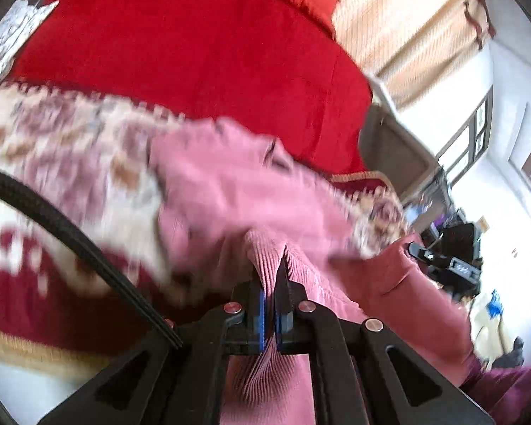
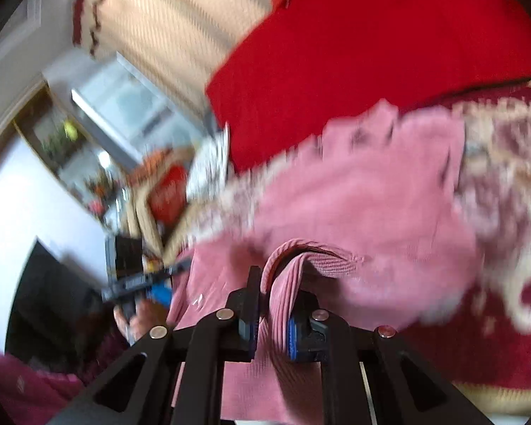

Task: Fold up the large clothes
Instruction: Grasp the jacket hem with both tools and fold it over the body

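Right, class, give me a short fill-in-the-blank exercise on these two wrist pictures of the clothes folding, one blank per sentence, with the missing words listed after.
1. Both the left claw and the right claw are shut on a ribbed garment whose colour is ____.
2. The garment lies over a patterned ____ of dark red and cream.
3. Behind it lies a plain quilt coloured bright ____.
4. The window light comes through a closed, striped ____.

Missing words: pink; blanket; red; curtain
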`<control>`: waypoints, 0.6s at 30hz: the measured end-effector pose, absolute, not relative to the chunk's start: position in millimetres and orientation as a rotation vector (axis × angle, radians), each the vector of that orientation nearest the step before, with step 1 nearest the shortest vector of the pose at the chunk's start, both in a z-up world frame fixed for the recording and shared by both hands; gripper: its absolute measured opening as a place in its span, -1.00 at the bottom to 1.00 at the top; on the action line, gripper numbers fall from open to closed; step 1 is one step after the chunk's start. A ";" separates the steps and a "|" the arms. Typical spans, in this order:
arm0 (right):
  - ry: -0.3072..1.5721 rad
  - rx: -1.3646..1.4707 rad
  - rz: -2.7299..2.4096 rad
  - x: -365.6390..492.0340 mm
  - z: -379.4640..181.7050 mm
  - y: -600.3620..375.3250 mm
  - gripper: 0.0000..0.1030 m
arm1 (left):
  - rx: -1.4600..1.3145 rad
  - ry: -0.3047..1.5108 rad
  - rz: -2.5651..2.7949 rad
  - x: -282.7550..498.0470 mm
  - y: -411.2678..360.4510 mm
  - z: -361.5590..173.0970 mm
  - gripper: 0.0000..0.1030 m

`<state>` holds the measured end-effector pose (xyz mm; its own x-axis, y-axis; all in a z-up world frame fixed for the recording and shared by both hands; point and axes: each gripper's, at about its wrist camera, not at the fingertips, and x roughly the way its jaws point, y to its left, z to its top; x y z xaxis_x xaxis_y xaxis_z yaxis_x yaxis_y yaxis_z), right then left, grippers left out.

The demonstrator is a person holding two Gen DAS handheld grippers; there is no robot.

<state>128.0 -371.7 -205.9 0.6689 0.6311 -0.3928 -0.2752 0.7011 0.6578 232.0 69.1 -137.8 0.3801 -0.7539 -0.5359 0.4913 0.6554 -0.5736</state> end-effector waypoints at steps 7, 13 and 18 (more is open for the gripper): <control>0.462 0.884 0.317 222.6 -188.0 -466.2 -0.76 | -0.485 0.828 -0.627 336.4 39.7 -136.2 -0.84; 0.704 1.064 0.053 293.3 -271.0 -512.9 -0.66 | -0.660 1.005 -0.370 400.3 18.0 -231.4 -0.79; 0.662 0.950 0.056 285.7 -255.2 -509.6 -0.65 | -0.796 0.909 -0.418 396.7 37.8 -211.4 -0.75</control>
